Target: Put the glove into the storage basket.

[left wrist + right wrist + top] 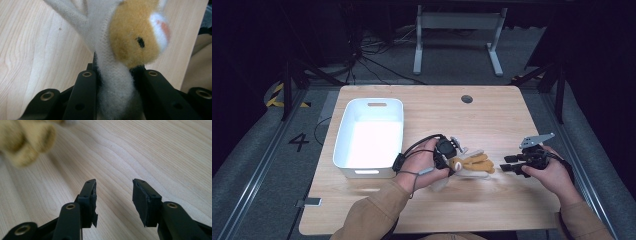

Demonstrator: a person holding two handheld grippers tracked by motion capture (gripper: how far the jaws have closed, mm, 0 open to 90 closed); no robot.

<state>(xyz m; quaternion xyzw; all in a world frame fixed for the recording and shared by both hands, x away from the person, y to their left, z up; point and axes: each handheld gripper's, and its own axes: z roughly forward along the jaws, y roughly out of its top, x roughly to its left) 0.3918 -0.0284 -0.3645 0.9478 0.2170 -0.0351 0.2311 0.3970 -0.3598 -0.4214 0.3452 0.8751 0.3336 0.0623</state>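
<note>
We see a light wooden table [492,200] that carries everything, with a small round dark grommet [467,99] near its far edge. On its left part stands a white plastic bin [343,137] with cut-out handles, its inside bare. Just right of the bin, near the table's middle, we find the left gripper [451,161] in the person's left hand [422,165], its jaws pressed against a plush toy [473,164] of tan and cream fur. In the left gripper view the plush toy's [130,35] cream part is pinched between the two black jaws, while the tan head with a black eye and a white muzzle sits just above them. To the right, apart from the toy, the right gripper [508,165] rests in the person's right hand [552,175], pointing toward the toy. In the right gripper view we see its jaws standing wide apart over bare wood, nothing between them, with the toy's blurred tan limbs [27,140] at the upper left.
</note>
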